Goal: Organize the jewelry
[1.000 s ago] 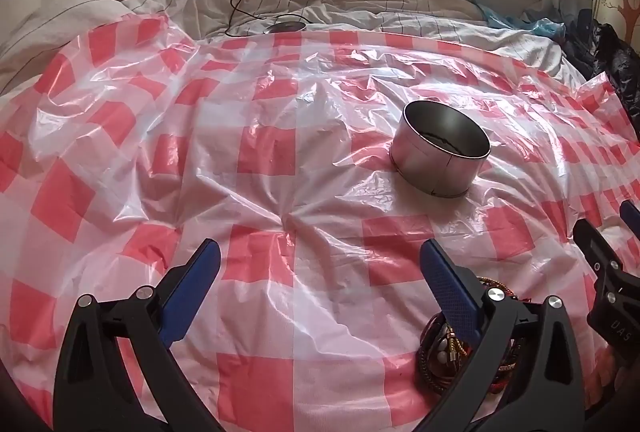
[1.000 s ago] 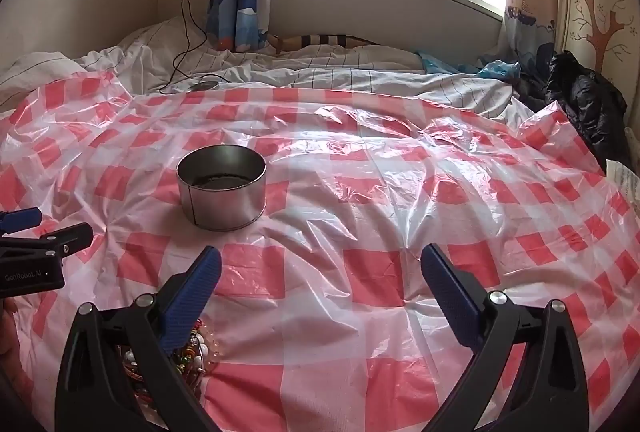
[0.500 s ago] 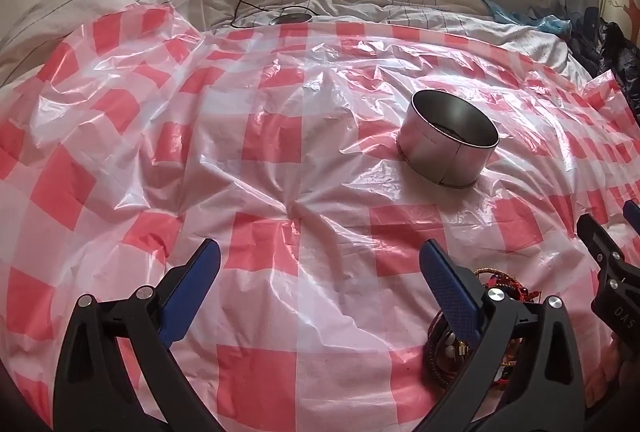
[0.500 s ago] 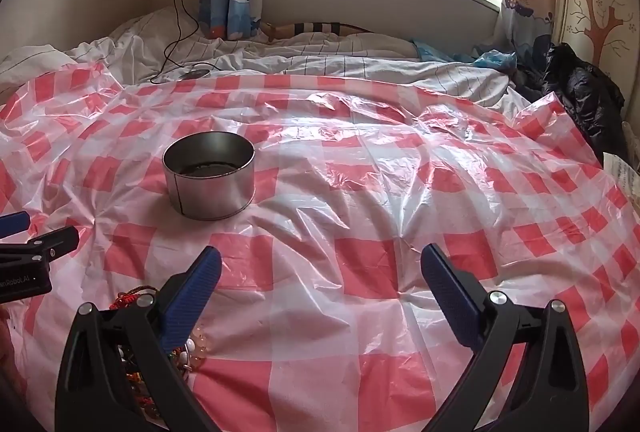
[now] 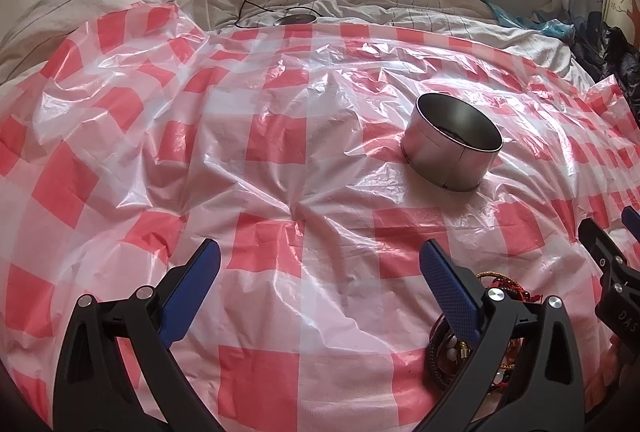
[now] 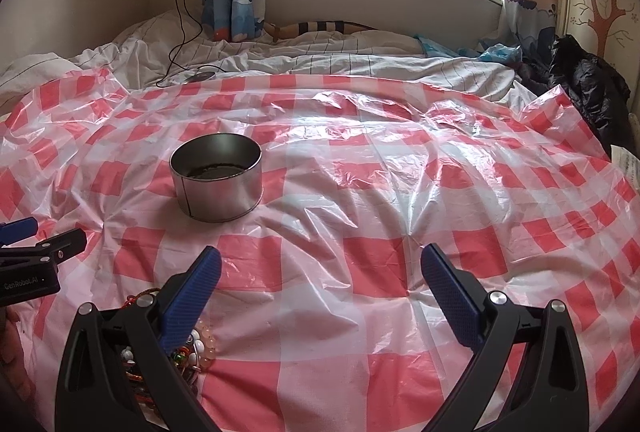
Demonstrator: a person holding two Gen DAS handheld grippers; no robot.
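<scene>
Both tools drawn slightly back from the metal tin (image 5: 452, 143), left tool (image 5: 320, 288) and right tool (image 6: 320, 292) gaping, empty, jewelry pile (image 5: 496, 336) near between them on the checkered sheet (image 5: 280, 135).

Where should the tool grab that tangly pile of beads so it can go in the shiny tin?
Probably best from straight above, pinching the raised top loops of the bead pile, since it lies flat and tangled on the checked plastic sheet with no handle. The right tool, open, has it beside its left finger. The tin stands open farther ahead.
</scene>
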